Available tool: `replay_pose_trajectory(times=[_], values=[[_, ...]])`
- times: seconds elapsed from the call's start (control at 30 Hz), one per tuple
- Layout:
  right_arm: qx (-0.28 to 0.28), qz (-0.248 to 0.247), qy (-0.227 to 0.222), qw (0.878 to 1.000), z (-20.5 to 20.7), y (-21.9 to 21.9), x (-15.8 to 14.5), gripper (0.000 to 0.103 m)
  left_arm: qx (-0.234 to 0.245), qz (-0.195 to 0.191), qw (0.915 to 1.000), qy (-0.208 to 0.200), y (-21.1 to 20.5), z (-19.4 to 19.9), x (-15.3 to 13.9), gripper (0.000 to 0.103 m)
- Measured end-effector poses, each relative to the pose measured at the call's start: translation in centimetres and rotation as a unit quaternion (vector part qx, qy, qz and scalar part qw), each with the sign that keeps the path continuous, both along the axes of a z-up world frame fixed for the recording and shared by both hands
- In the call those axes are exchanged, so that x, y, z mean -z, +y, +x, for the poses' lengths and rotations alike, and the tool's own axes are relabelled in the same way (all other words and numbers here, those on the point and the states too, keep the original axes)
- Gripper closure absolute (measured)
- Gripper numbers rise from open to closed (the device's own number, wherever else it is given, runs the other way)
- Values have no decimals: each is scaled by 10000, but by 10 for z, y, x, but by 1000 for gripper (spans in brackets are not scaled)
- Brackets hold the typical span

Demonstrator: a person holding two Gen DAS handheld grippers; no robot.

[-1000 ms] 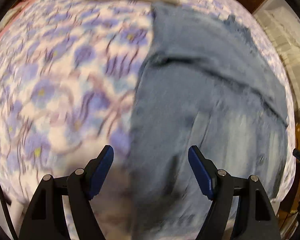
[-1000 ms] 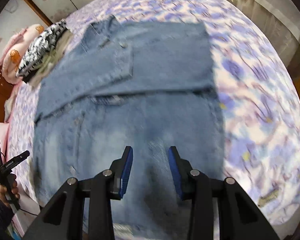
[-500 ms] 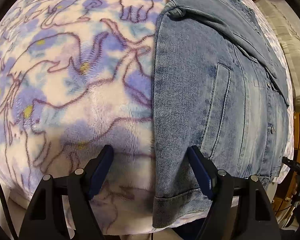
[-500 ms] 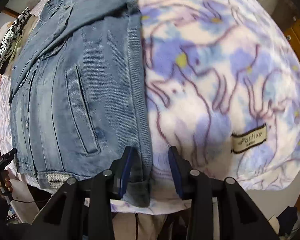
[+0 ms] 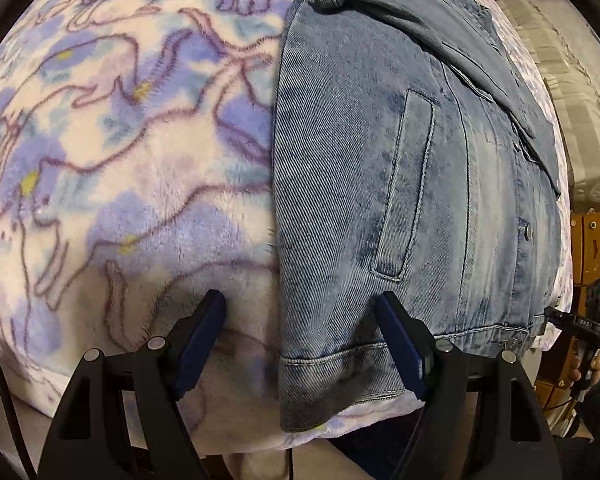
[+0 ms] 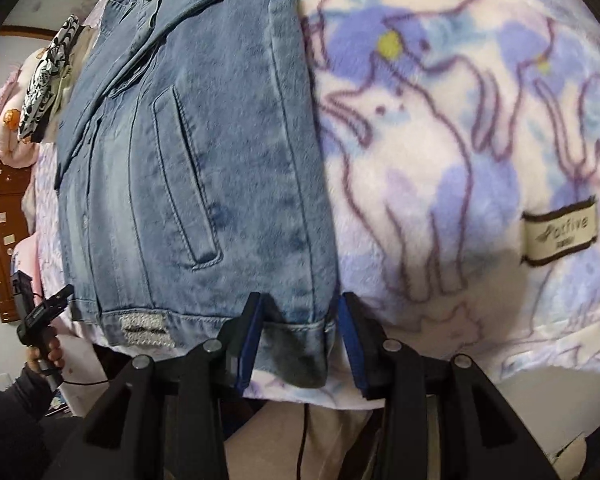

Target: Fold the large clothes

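A denim jacket [image 5: 380, 168] lies flat on a bed, spread over a fleece blanket [image 5: 120, 152] printed with purple and blue flowers, its sleeves crossed over the chest toward twelve o'clock.

Seen from the left wrist, the left gripper [image 5: 300, 320] stands wide open at six o'clock, pointing steeply down. Its left finger presses the bare blanket; its right finger rests on the denim just above the hem. The jacket's side edge and bottom corner lie between the jaws, but the pads do not pinch them. A welt pocket [image 5: 408, 184] sits at about two o'clock from that gripper, the button placket [image 5: 526, 232] farther toward three.

In the right wrist view, at nine o'clock, a hand [image 6: 46, 354] grips the handle of the other tool, beside a wooden headboard [image 6: 2, 216]. A black-and-white patterned cloth [image 6: 46, 76] lies by pink bedding at ten o'clock. The right gripper [image 6: 296, 340] straddles the jacket's opposite hem corner at six o'clock; its jaws are partly apart and opening, with the denim cuff between them, close to both pads but not clearly clamped. At three o'clock a woven label [image 6: 560, 236] is sewn to the blanket.
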State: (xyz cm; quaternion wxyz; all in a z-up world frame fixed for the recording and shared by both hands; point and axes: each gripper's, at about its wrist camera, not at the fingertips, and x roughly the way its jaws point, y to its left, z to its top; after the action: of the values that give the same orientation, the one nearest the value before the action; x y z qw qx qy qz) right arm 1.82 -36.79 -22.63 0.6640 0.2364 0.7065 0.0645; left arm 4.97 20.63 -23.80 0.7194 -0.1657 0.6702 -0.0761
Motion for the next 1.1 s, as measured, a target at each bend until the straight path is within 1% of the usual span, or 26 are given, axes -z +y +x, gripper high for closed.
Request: replay_pose_trajectory(times=[0.1,0.17,0.27,0.3,0.4,0.5,0.53,0.57,0.6,0.63,0.67,0.7,0.73,0.77,0.83,0.87,0.9,0.93,0.97,1.0,1.07,1.1], values=[[-43,24,17,10000,5,4,2,61,-13,-97,9999,76,0,0,3,27],[-78,48,40,10000,8,6,4,60,-13,-230,9996,176,0,1,4,27],[-292,80,26,9995,6,13,2,60,172,-377,9987,295,-9,0,4,28],[-358,67,35,9993,11,21,2,60,244,-379,9984,328,-14,-1,4,28],[-430,16,114,9990,14,28,7,60,423,-279,9979,412,-24,-1,12,28],[-439,-61,223,9988,20,33,15,60,258,-295,9978,534,-29,4,16,29],[-478,-117,247,9985,21,35,16,61,298,-300,9974,587,-32,6,17,36],[-520,-168,276,9981,22,37,16,63,403,-304,9969,596,-37,8,16,49],[-541,-194,309,9979,24,39,15,63,582,-252,9962,597,-43,10,14,56],[-559,-199,326,9977,25,42,14,66,721,-233,9953,597,-46,11,12,69],[-617,-233,340,9972,27,44,11,69,845,-246,9943,594,-48,13,9,85],[-656,-249,345,9969,28,44,10,70,967,-324,9930,605,-51,16,5,91],[-760,-288,339,9961,31,48,5,74,1023,-362,9919,654,-50,20,1,91],[-816,-271,334,9957,33,52,1,79,1111,-463,9903,697,-52,24,-4,91],[-863,-202,294,9956,38,58,-9,82,1193,-754,9878,664,-58,32,-17,91],[-835,-98,225,9962,42,58,-17,82,1134,-967,9868,635,-59,37,-24,91],[-790,-17,182,9967,44,56,-22,83,1002,-1213,9857,601,-58,41,-31,91],[-589,222,67,9980,50,52,-32,83,738,-1598,9833,462,-58,49,-42,91],[-433,399,-24,9983,54,50,-39,84,521,-1864,9807,296,-56,56,-52,91],[-189,667,-257,9973,66,48,-54,84,260,-2123,9768,83,-54,65,-64,91],[21,885,-560,9945,81,47,-70,84,-149,-2485,9682,-267,-50,82,-79,91],[165,1082,-861,9903,99,49,-85,84,-337,-2628,9632,-458,-49,93,-87,91]])
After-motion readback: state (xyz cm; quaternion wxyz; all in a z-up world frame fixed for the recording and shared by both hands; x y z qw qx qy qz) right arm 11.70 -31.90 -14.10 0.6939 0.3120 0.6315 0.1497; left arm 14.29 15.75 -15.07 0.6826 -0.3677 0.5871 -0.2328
